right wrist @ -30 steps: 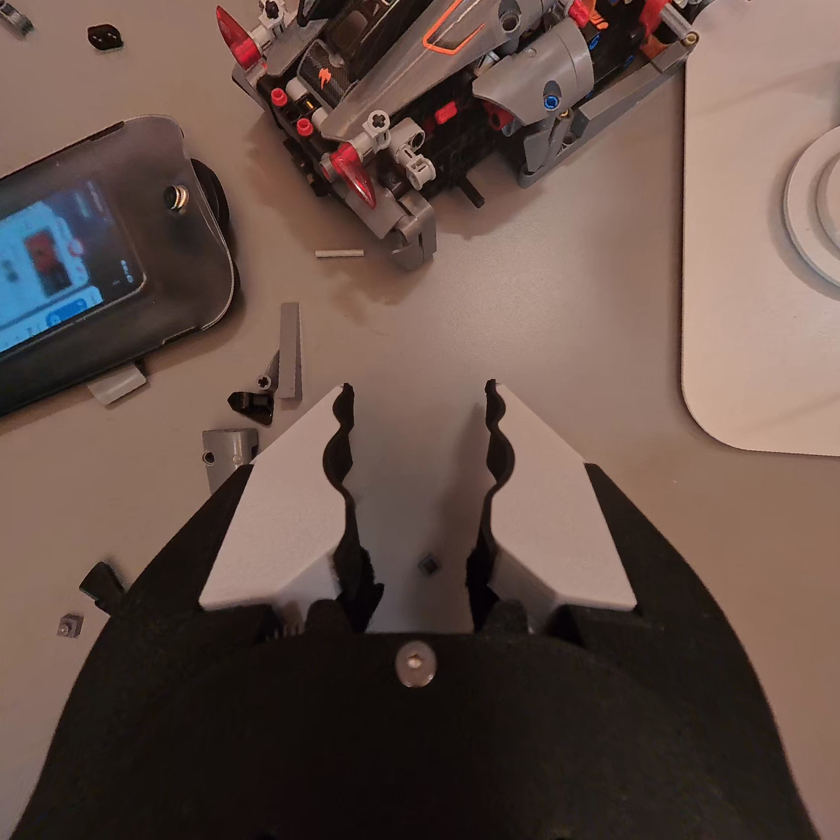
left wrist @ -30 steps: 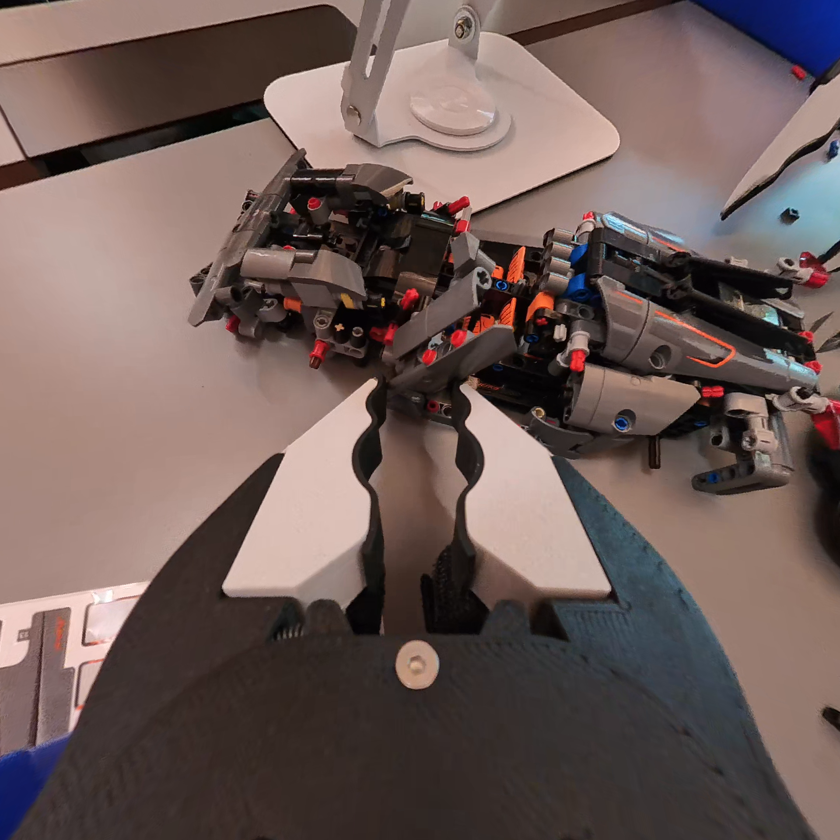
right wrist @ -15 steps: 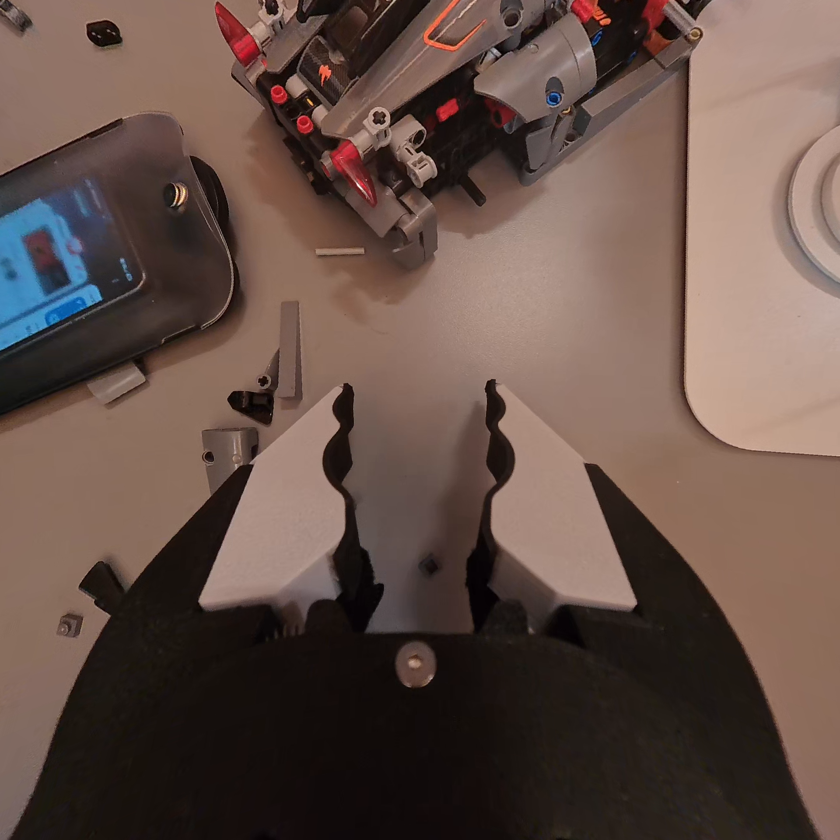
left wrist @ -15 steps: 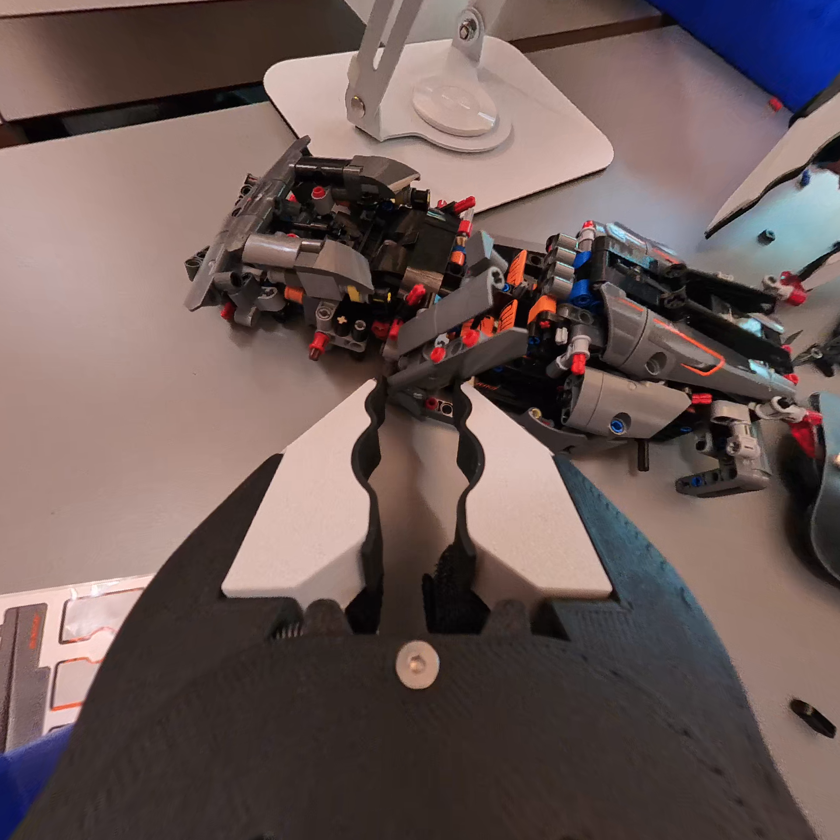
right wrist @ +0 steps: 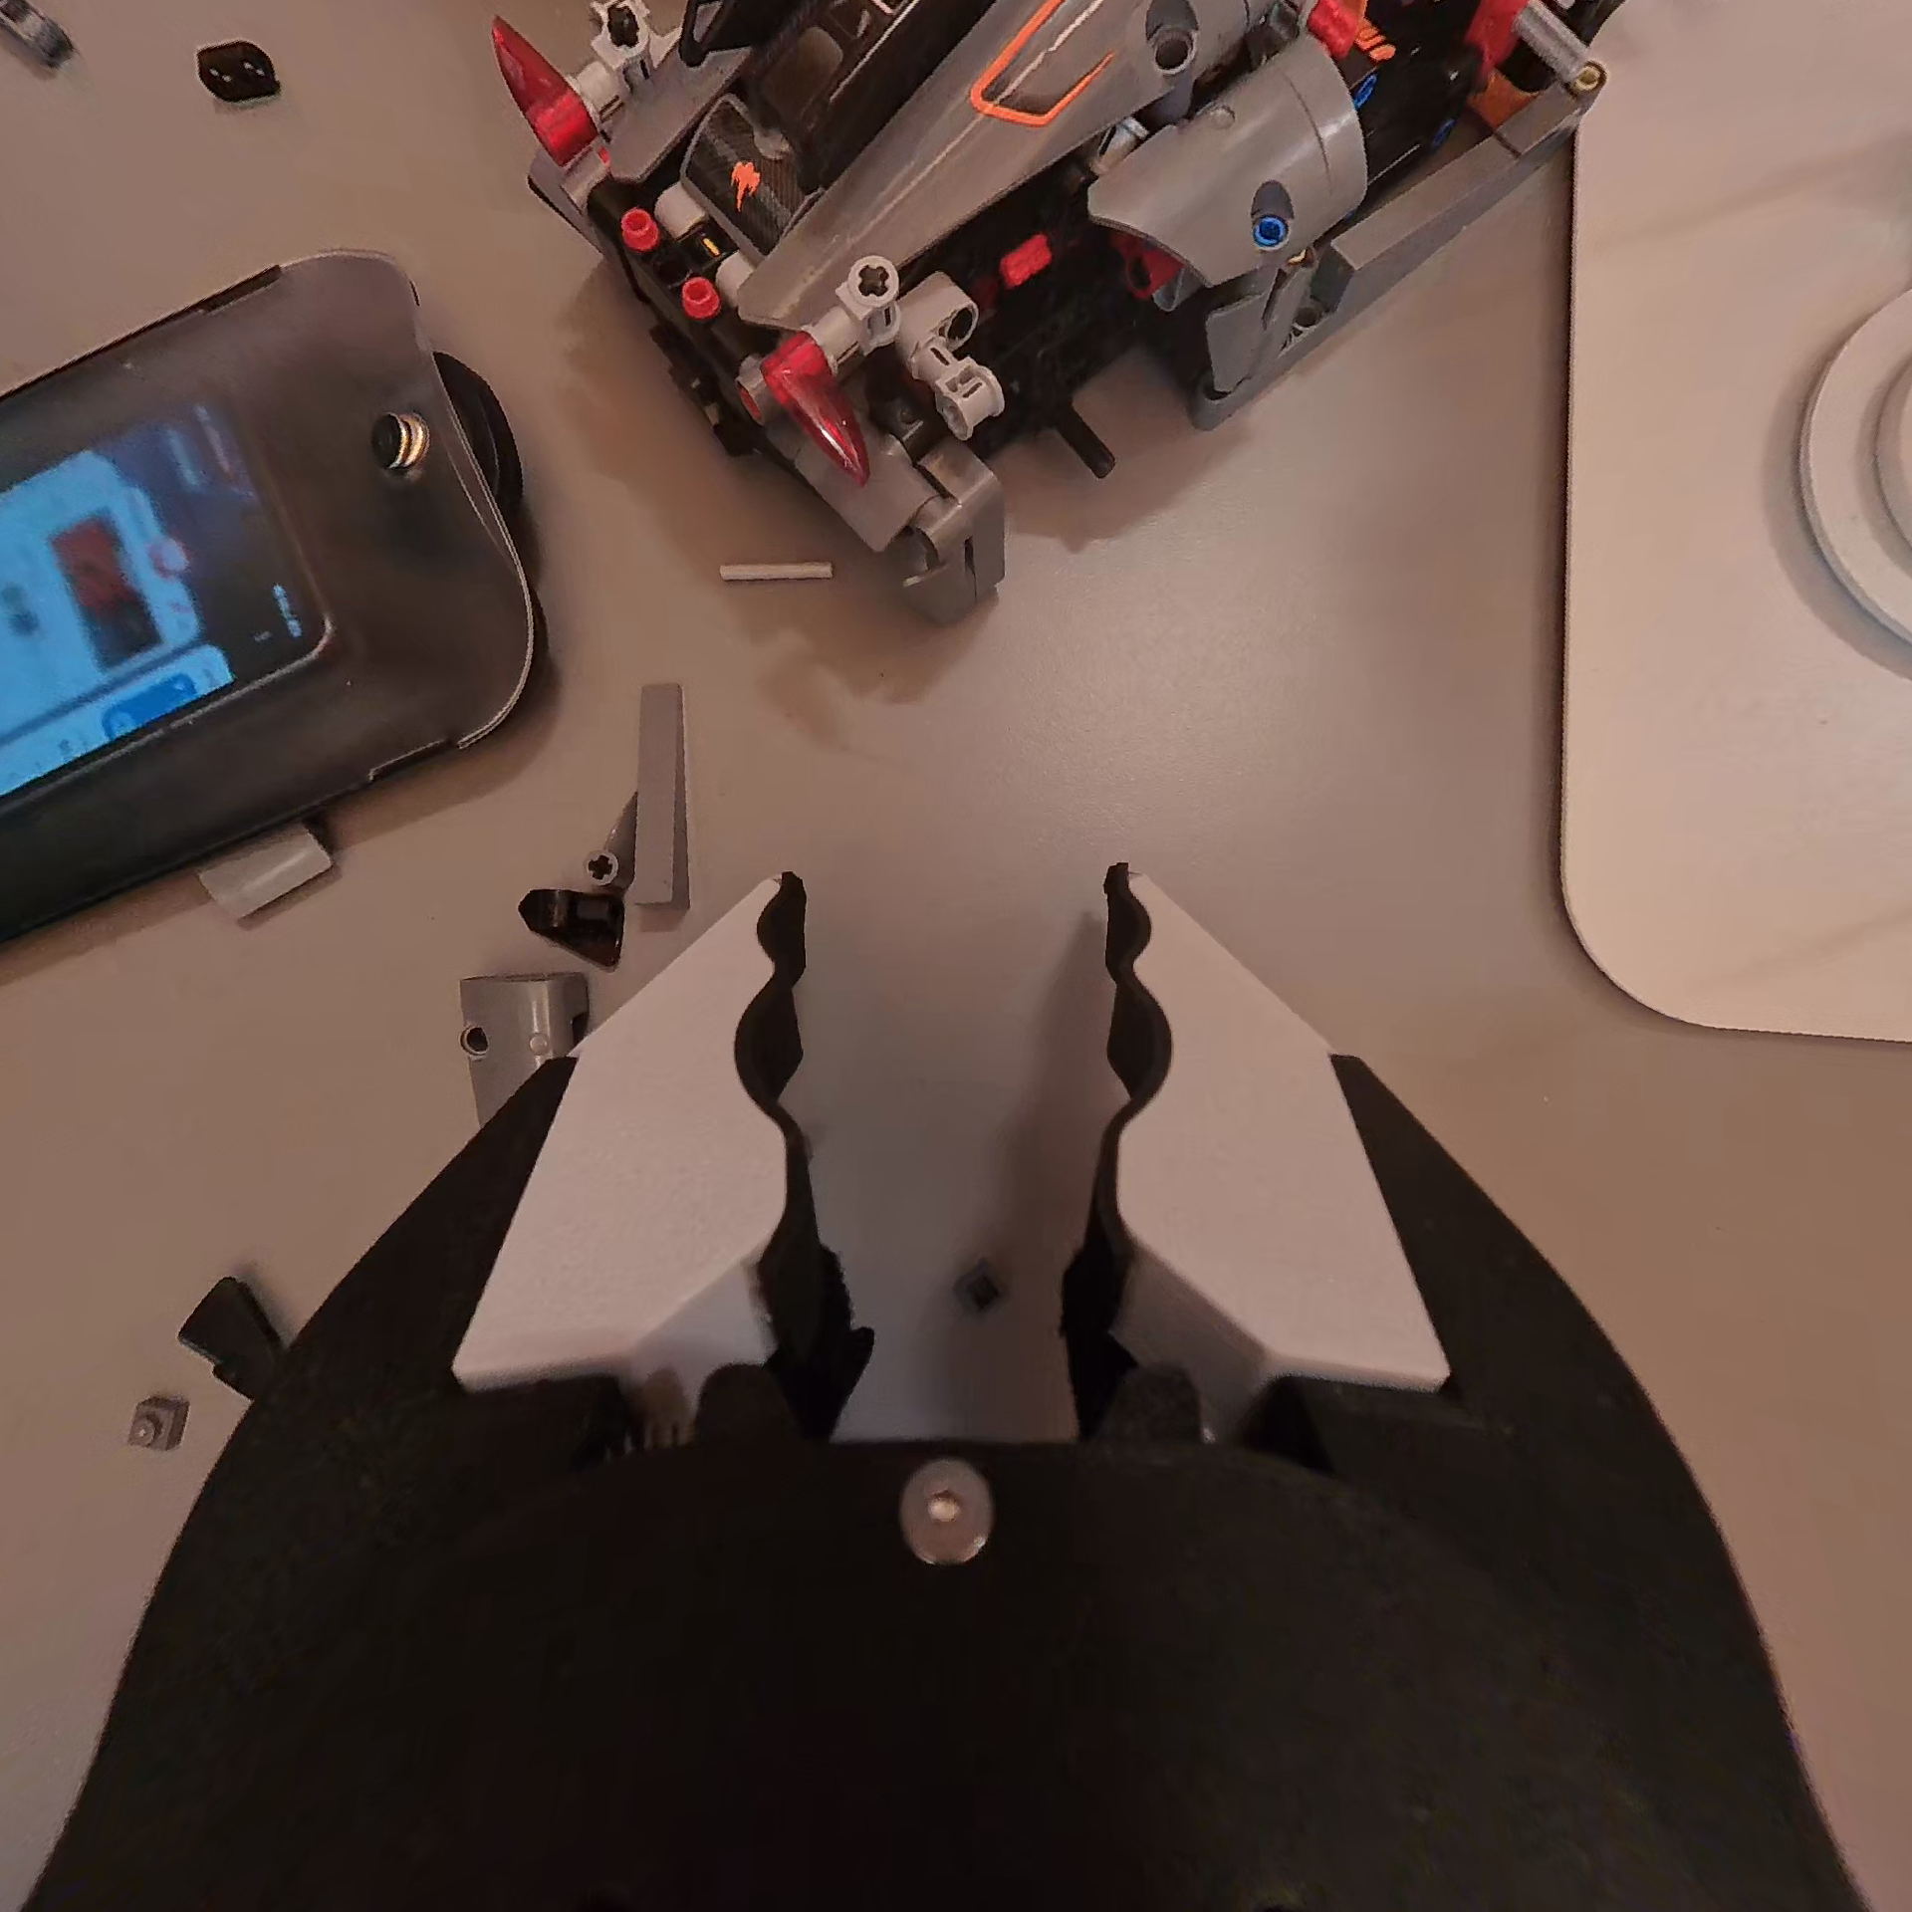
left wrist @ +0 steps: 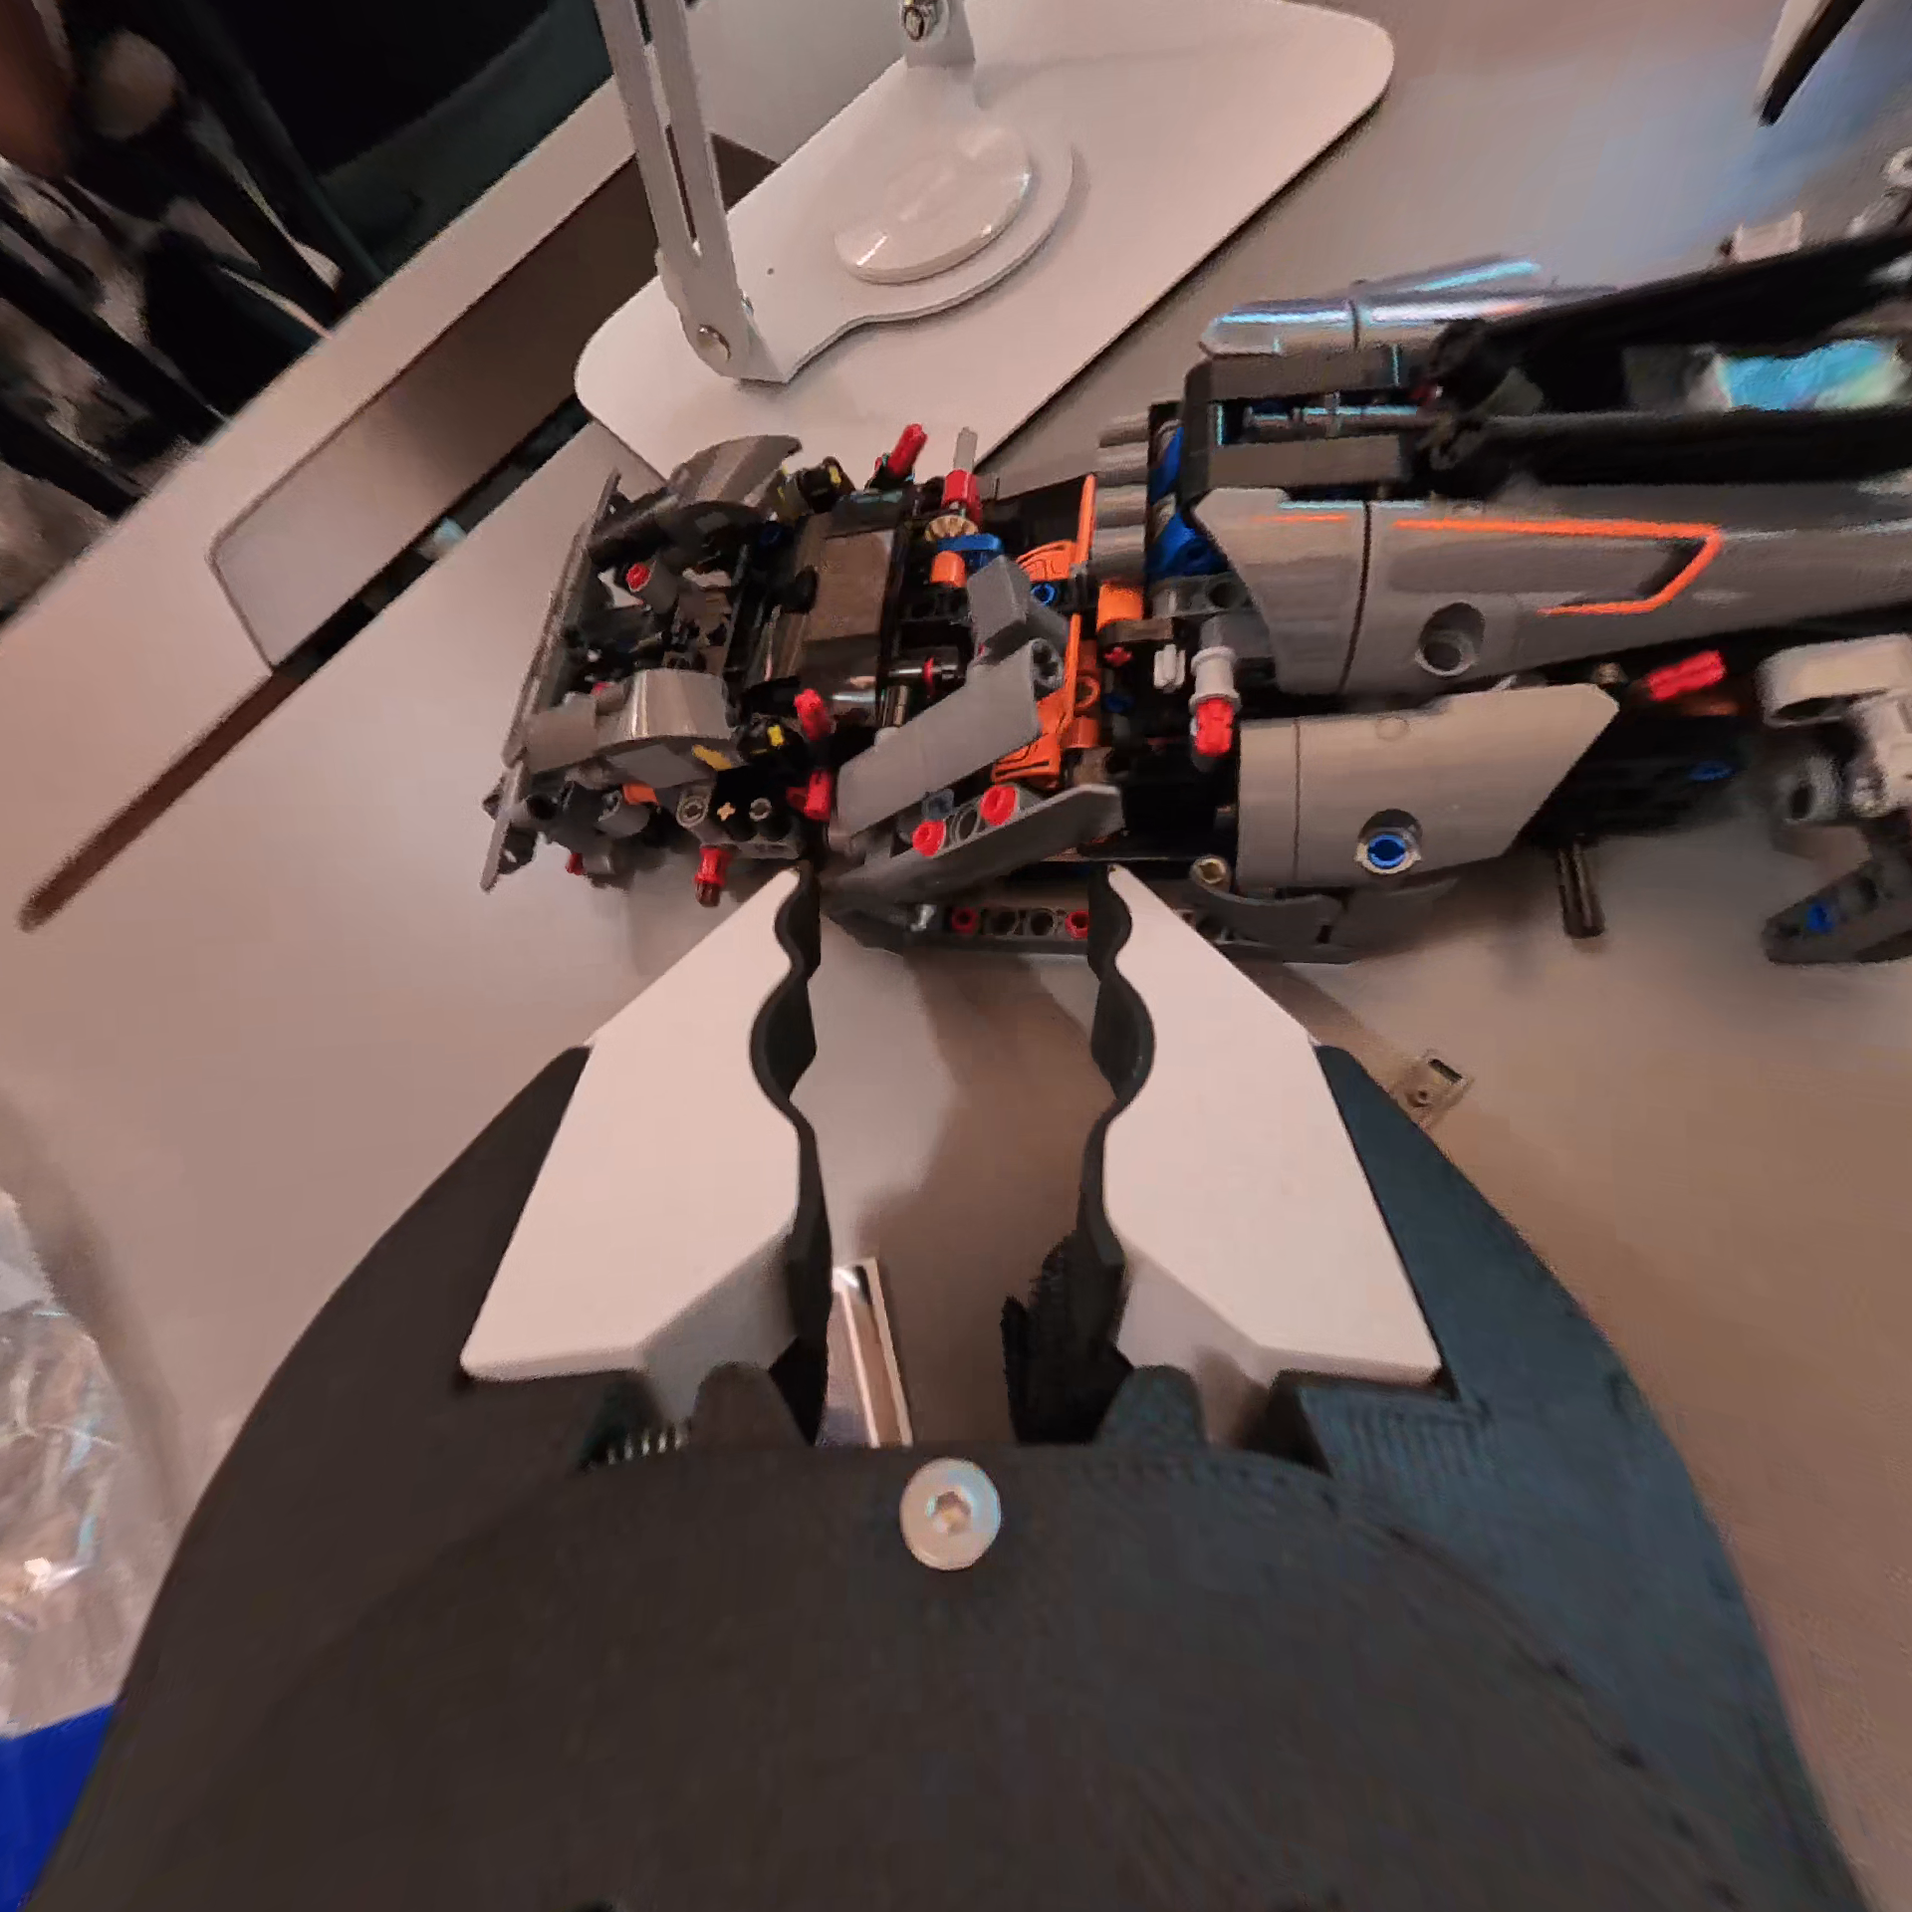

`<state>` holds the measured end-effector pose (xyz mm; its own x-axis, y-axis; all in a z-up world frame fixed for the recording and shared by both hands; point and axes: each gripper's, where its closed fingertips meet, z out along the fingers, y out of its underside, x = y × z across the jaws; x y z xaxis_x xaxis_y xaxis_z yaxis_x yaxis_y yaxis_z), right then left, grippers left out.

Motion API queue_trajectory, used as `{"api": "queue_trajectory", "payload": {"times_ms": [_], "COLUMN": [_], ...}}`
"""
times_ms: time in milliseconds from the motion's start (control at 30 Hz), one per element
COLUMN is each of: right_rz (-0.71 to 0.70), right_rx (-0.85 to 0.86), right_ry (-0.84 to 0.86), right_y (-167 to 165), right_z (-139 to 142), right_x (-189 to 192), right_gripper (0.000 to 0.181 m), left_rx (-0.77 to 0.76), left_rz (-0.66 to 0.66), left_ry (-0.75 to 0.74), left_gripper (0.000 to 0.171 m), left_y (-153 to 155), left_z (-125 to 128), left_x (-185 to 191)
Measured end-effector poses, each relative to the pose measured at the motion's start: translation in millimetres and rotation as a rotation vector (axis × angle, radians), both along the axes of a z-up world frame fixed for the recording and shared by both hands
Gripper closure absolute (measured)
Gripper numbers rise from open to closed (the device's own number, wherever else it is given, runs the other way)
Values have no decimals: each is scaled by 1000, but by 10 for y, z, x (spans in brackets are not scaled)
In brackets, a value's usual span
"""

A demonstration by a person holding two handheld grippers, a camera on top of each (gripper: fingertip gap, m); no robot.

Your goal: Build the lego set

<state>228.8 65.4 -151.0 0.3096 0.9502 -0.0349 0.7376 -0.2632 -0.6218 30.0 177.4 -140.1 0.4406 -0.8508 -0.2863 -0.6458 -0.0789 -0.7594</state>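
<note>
In the left wrist view, one partly built lego car (left wrist: 1086,662) of grey, black and orange technic pieces is seen lying across the grey table (left wrist: 259,1014), its far side against the white flat base of a monitor stand (left wrist: 931,207). The left gripper (left wrist: 952,895), with two white fingers lined by black wavy pads, is held wide apart. Its fingertips (left wrist: 797,900) are set at the near edge of the model, on either side of a dark grey beam with red pins (left wrist: 993,916); whether the pads press on it cannot be told. A clear plastic bag (left wrist: 52,1449) is seen blurred at the left edge; its contents cannot be made out.

In the right wrist view, the same lego car (right wrist: 1035,207) is seen at the top, well apart from the right gripper (right wrist: 952,879), which is spread open and empty above bare table. One phone in a dark case (right wrist: 207,579), its screen lit, lies at the left. Loose pieces are scattered near the left finger: one light grey thin rod (right wrist: 776,571), one grey wedge plate (right wrist: 662,797), one black angled piece (right wrist: 574,921), one grey curved panel (right wrist: 517,1024) and one small grey stud piece (right wrist: 157,1421). One tiny dark piece (right wrist: 978,1290) lies between the fingers.
</note>
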Motion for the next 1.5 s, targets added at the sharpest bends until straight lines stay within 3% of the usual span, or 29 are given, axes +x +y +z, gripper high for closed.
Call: {"api": "queue_trajectory", "payload": {"times_ms": [100, 200, 533, 767, 1500], "right_rz": [1, 1, 2, 1, 0], "right_rx": [1, 5, 1, -6, -6], "right_ry": [-1, 0, 1, -1, 0], "right_y": [-4, -3, -6, -6, -3], "right_z": [2, 16, 12, -9, 5], "right_x": [-3, -3, -5, 0, 8], "right_gripper": [124, 124, 124, 124, 124], "left_rx": [112, 116, -177, -307, -489], "left_rz": [1, 4, 58, 72, 74], "left_ry": [77, 69, -146, -216, -280], "left_gripper": [133, 137, 139, 139, 138], "left_y": [52, 61, 66, 67, 57], "left_z": [-10, 6, 34, 41, 46], "left_x": [8, 30, 40, 41, 39]}}
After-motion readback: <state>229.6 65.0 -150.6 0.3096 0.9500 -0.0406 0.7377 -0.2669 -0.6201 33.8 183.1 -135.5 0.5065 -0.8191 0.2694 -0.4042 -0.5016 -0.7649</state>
